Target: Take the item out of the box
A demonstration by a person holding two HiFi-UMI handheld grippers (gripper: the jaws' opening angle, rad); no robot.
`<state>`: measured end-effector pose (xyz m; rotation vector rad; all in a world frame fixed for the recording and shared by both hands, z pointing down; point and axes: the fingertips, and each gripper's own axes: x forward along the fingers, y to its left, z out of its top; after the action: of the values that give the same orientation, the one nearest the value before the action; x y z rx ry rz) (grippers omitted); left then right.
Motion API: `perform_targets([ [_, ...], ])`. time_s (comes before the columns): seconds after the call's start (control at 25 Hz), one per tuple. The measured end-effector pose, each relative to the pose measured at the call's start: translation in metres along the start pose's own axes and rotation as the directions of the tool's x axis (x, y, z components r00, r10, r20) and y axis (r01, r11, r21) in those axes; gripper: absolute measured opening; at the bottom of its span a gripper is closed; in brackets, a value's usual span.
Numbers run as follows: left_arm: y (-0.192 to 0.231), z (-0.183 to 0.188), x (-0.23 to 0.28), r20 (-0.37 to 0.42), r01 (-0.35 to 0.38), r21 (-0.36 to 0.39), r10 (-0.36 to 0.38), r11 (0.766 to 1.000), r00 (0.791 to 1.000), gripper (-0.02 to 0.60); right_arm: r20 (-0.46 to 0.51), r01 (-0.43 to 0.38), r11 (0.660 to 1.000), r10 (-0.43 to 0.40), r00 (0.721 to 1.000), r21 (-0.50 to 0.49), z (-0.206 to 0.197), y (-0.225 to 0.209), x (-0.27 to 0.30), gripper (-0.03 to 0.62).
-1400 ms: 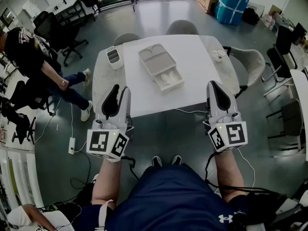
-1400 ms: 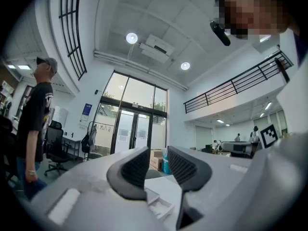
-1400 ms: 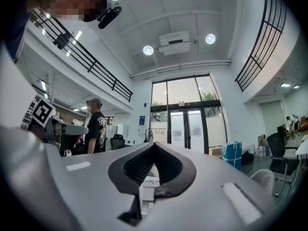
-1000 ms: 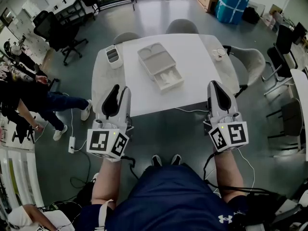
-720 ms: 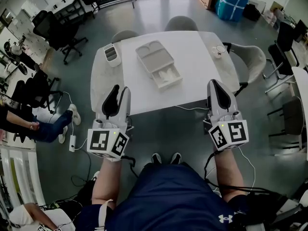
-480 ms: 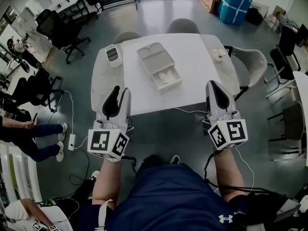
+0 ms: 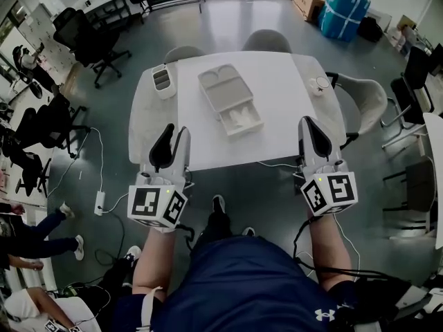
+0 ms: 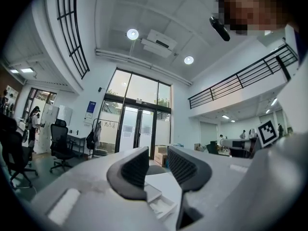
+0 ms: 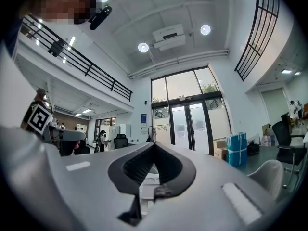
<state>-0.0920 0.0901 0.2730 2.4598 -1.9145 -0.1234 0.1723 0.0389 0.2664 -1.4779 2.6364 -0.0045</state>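
In the head view a white table (image 7: pixel 284 126) fills the upper middle of the frame. The light grey box (image 7: pixel 223 88) lies near the table's centre, turned at a slant. Its lower section is open, and the pale item (image 7: pixel 241 119) lies inside it.

The left hand-held gripper (image 7: pixel 174 130) is at lower left, over the table's near left edge and well apart from the box. The left gripper view shows its jaws spread, with only air between them. The right hand-held gripper (image 7: pixel 309 122) is at lower right, by the table's near right corner, also well apart from the box. The right gripper view shows its jaws pressed together at the tips, with nothing pinched.

A small dark-celled tray (image 7: pixel 164 79) sits at the table's upper left corner. A little round dish (image 7: pixel 319 84) sits near its right edge. Grey chairs (image 7: pixel 267 40) stand along the far side.
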Motion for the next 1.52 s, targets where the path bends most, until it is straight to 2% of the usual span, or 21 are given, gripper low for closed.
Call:
perform_targets([
  [0.36,0.052,-0.001,0.063,0.010,0.048,-0.032,-0.048,0.998,0.999,0.130,-0.010,0.034,0.999,-0.034,0.999,-0.021,-0.004,0.001,0.071,0.003],
  [0.88,0.108,-0.008,0.140,0.005,0.169,-0.066,-0.169,0.983,0.986,0.118,-0.038,0.152,0.986,-0.155,0.987,-0.061,-0.010,-0.004,0.134,0.003],
  [1.2,0.119,-0.028,0.189,-0.045,0.234,-0.080,-0.238,0.969,0.970,0.116,-0.086,0.208,0.977,-0.212,0.974,-0.055,-0.032,-0.019,0.163,0.003],
  [1.52,0.092,-0.053,0.235,-0.108,0.225,-0.092,-0.234,0.970,0.966,0.041,-0.164,0.183,0.983,-0.183,0.969,-0.018,-0.067,-0.058,0.185,0.003],
])
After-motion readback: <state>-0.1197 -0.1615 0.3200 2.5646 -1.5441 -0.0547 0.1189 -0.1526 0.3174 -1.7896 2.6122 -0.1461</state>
